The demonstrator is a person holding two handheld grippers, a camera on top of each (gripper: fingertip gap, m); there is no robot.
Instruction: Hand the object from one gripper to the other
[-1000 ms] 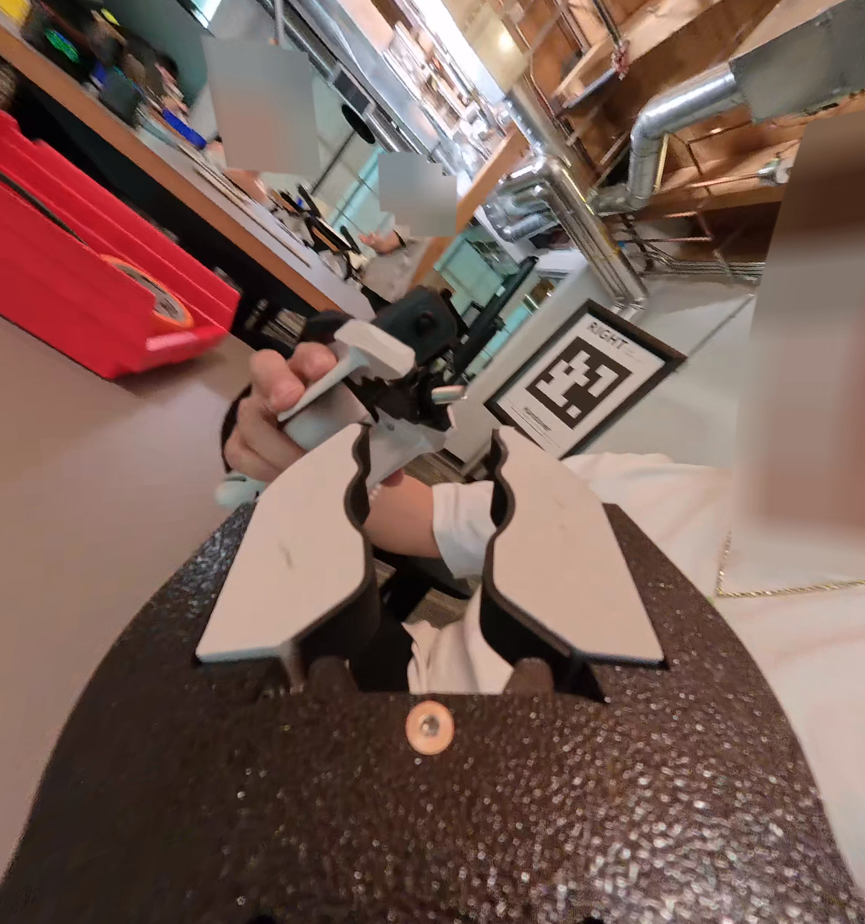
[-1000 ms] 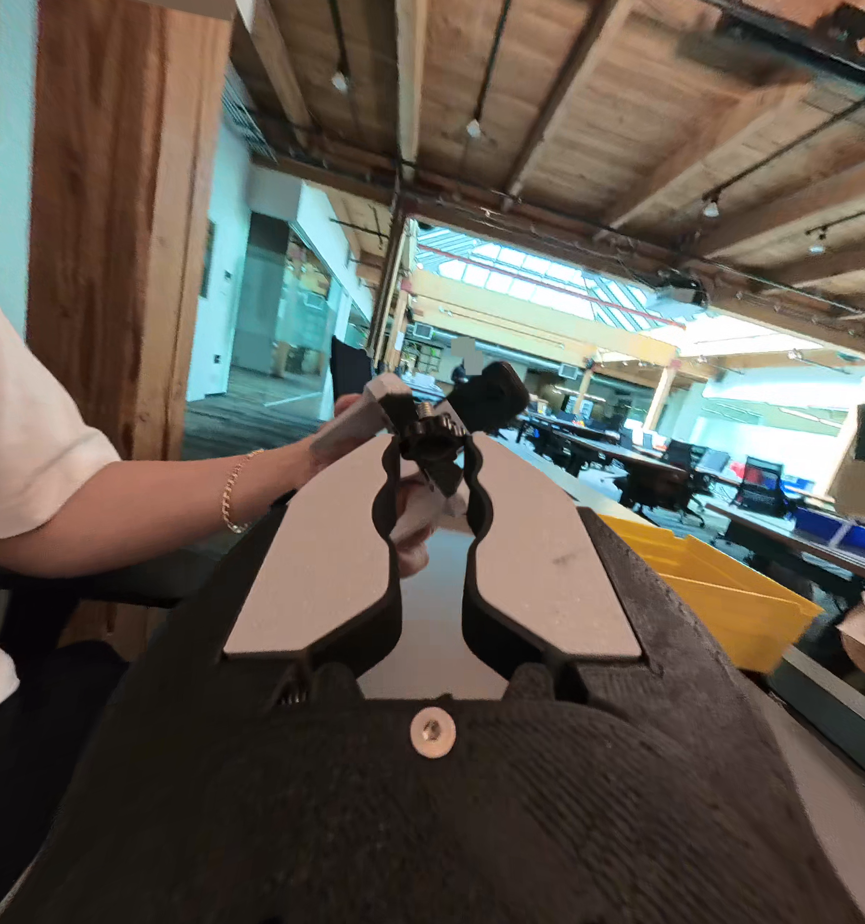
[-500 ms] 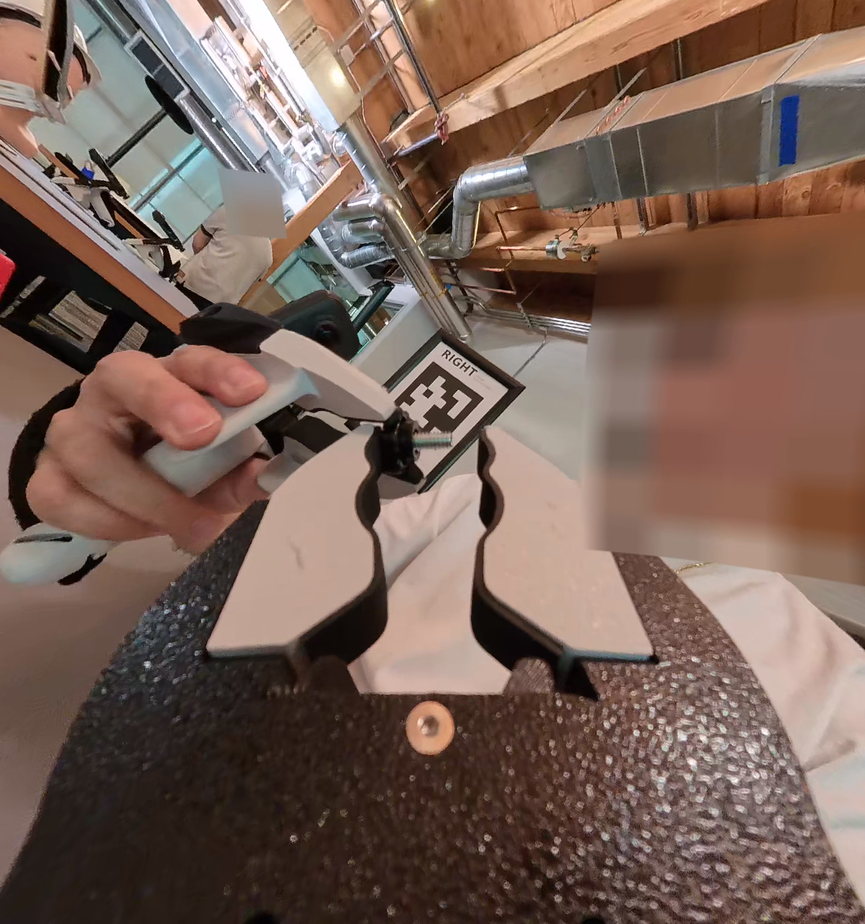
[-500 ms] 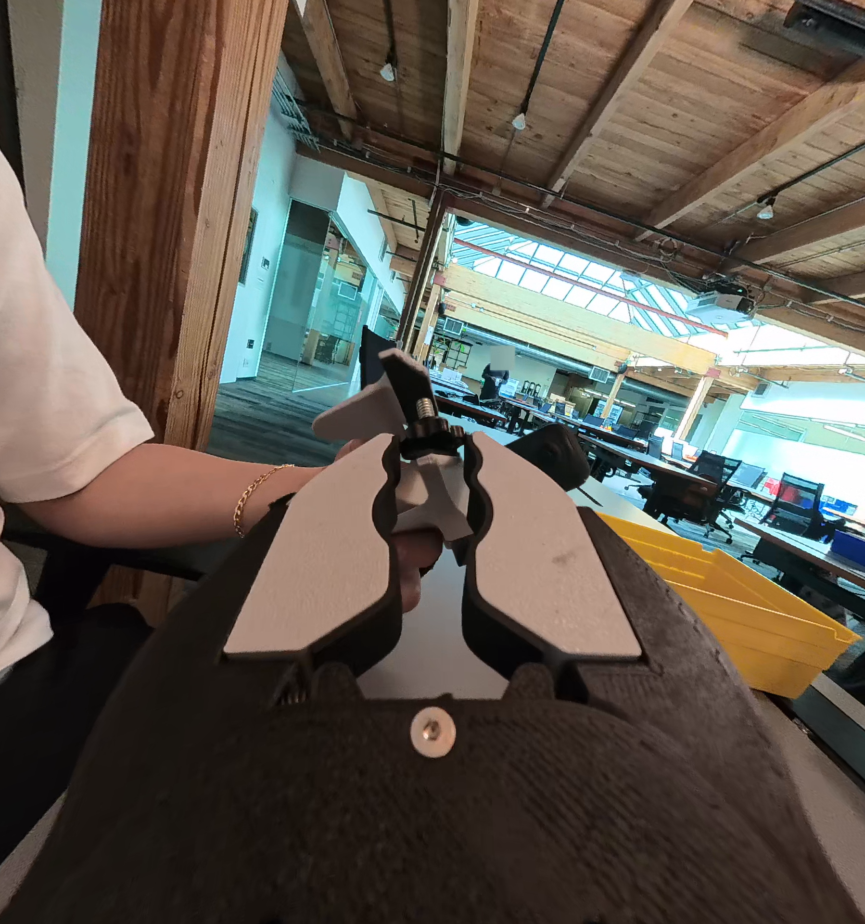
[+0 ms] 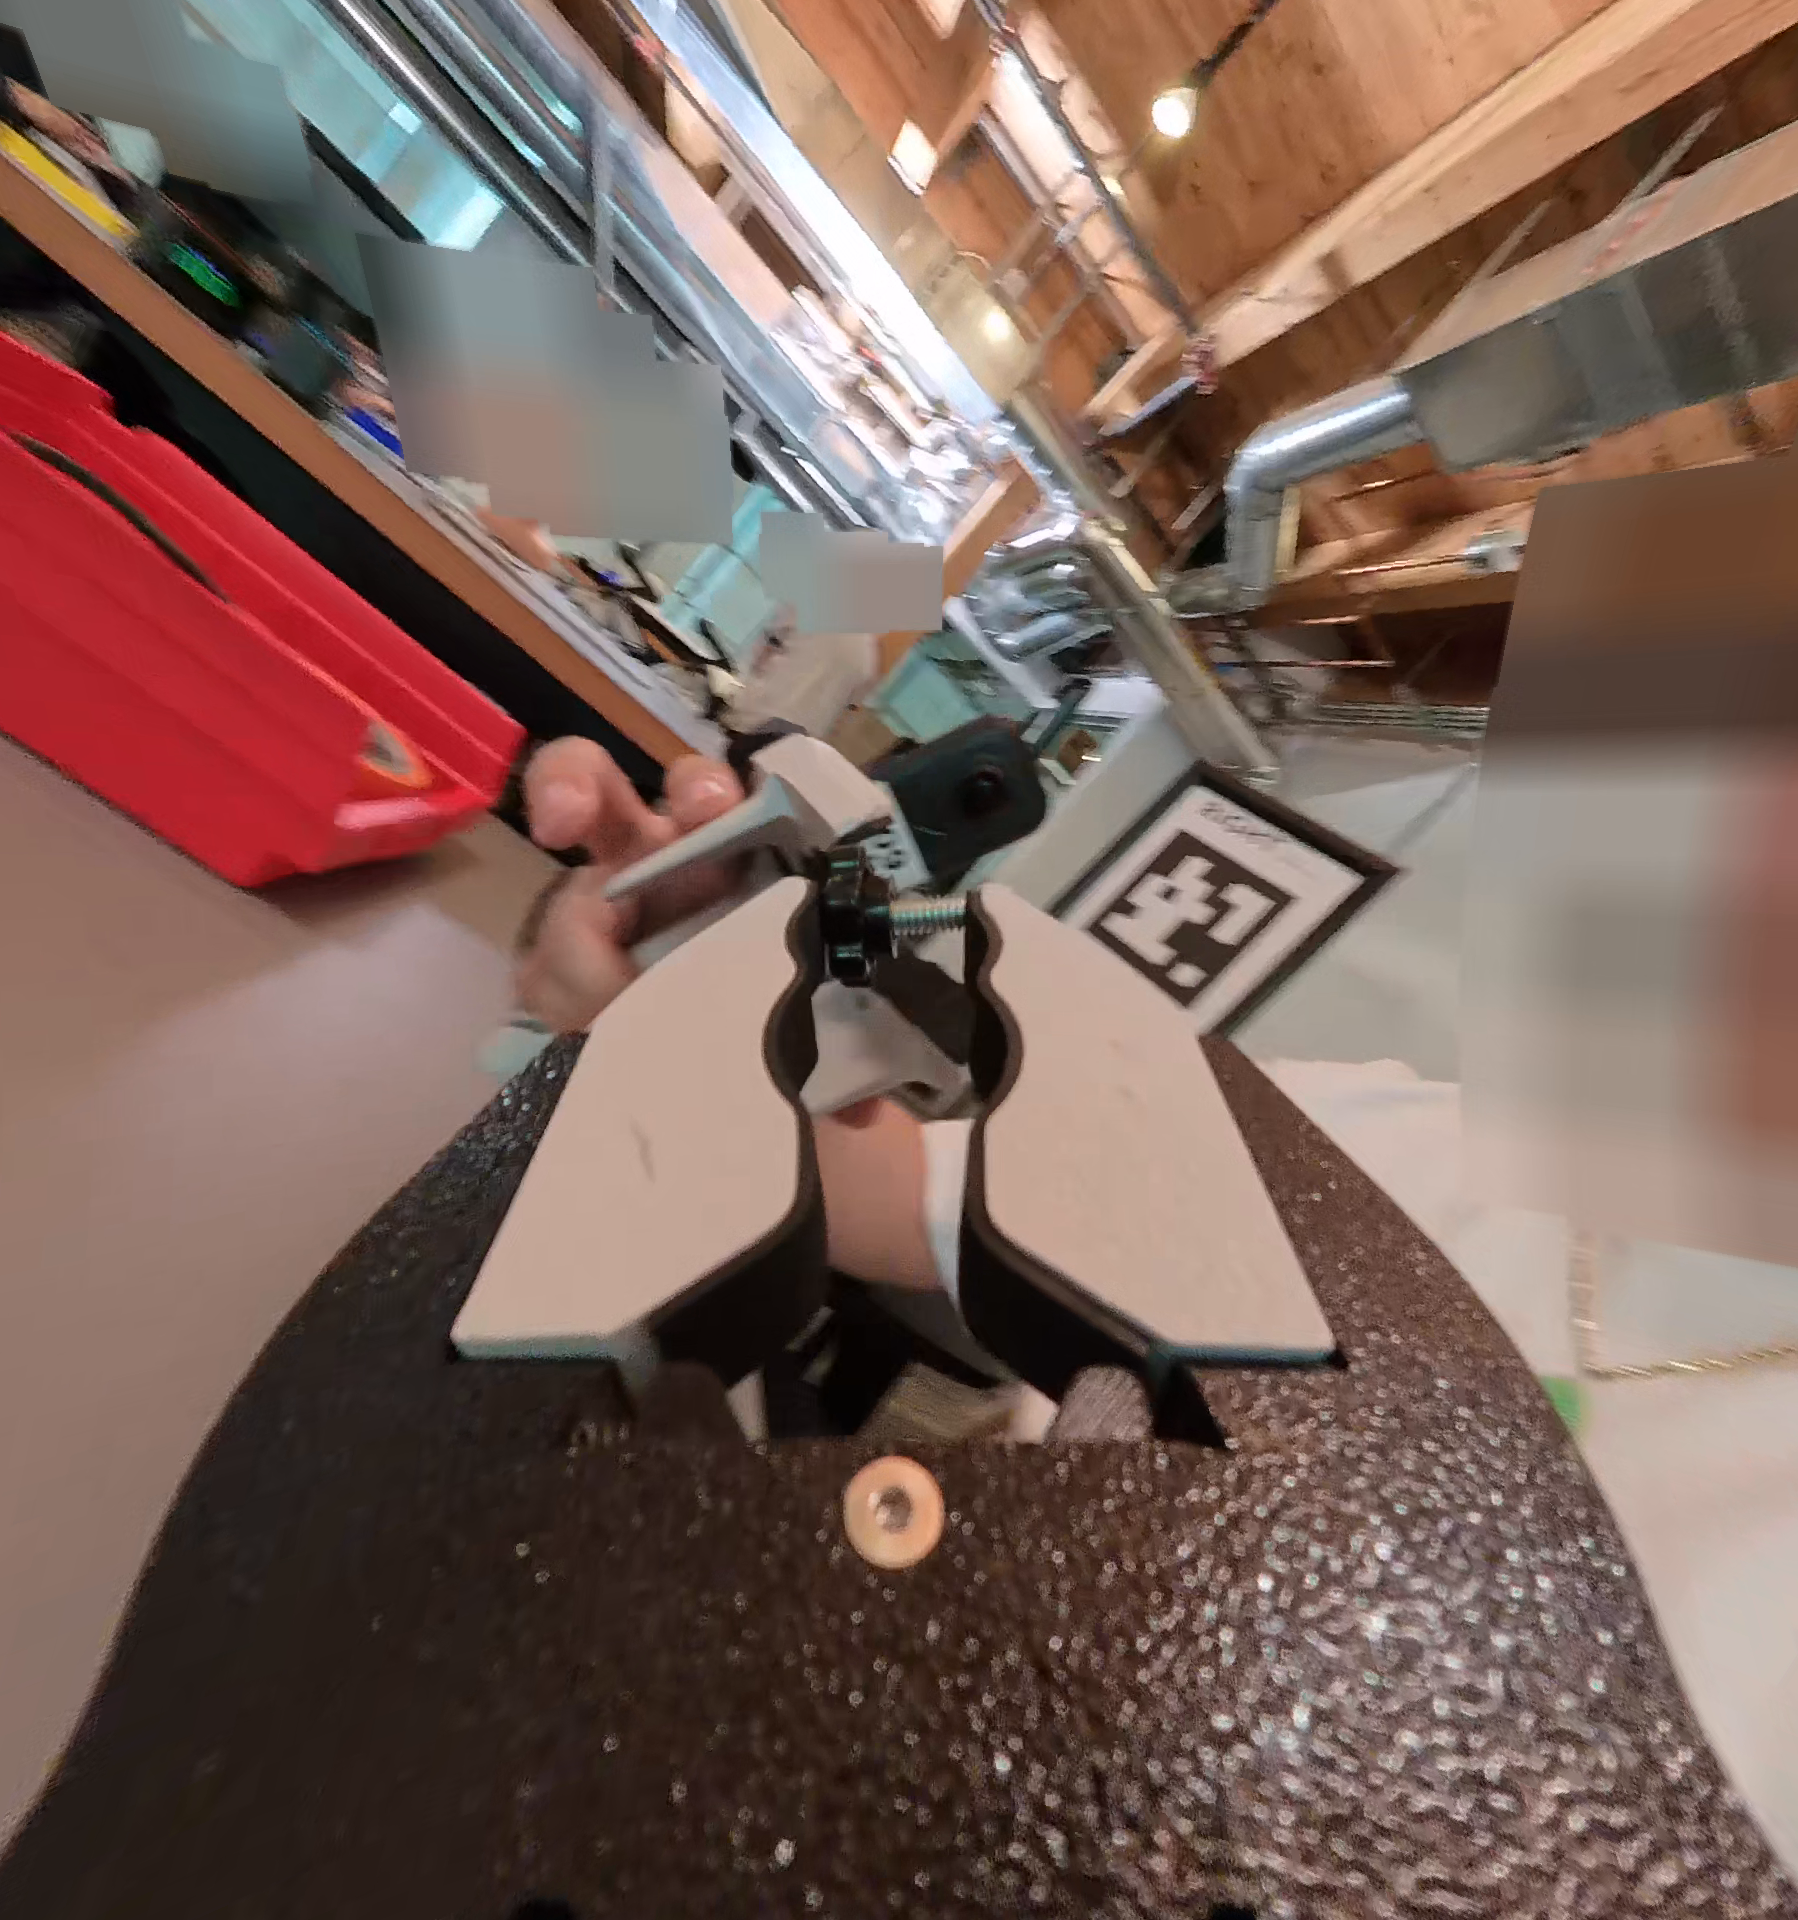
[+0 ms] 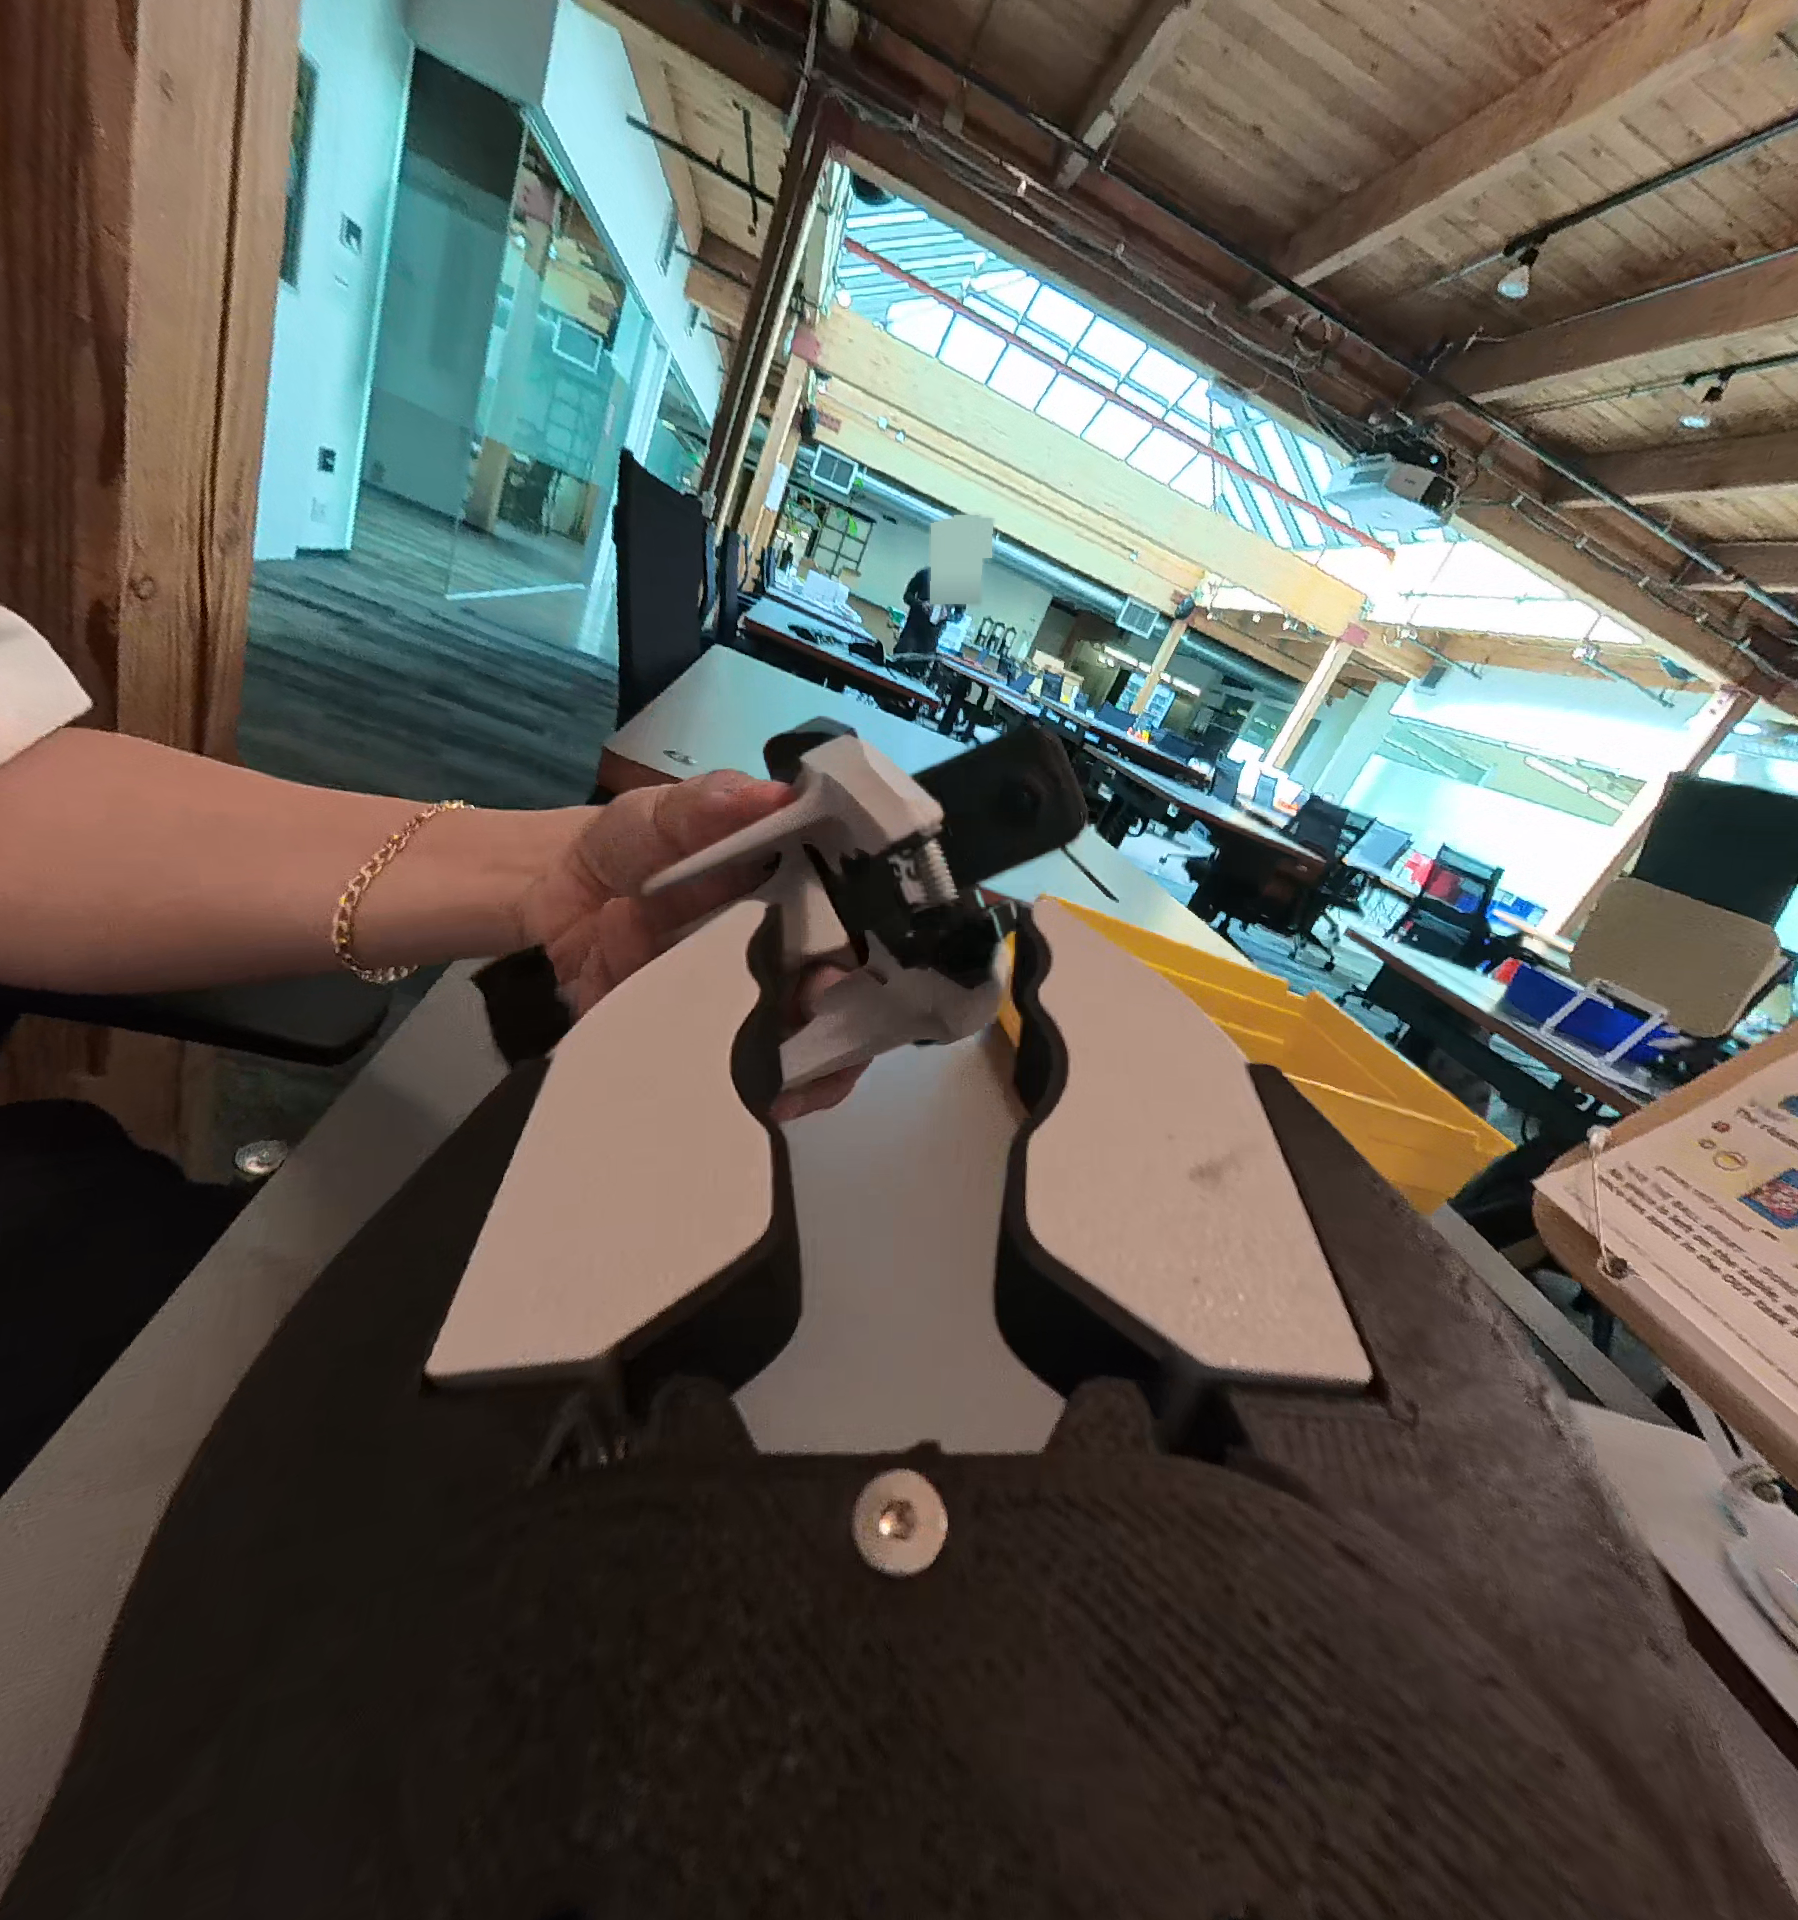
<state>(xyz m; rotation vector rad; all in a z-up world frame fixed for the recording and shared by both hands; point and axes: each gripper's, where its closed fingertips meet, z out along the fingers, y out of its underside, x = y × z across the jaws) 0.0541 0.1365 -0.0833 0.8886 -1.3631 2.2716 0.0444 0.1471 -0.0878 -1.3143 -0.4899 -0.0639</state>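
Leftmost, stacked red bins (image 5: 168,665) of smooth plastic stand along the far edge of the matte brown desk (image 5: 147,1091). Next comes the left tool (image 5: 890,914), held up above the desk. Its flat grey fingers, edged in wavy black rubber, appear clenched on the thumbscrew (image 5: 851,925). The ribbed black knob sits against one finger, and the tip of the bright threaded shaft reaches the other, so the screw spans the gap end to end.

The thumbscrew looks small, light and rigid, so weight should be no trouble, but slipping might be. A grip along its length bears on a narrow metal tip, and I judge it could pivot or pop free. The knob is the better place to take hold, since its ridges are wider and give the rubber something to bite. The bare thread is hard and likely slick.

Further right, the right tool (image 6: 900,925) faces it with its fingers spread wide and nothing between them. Beyond it, yellow bins (image 6: 1342,1081) of glossy plastic sit toward the right edge of the desk.
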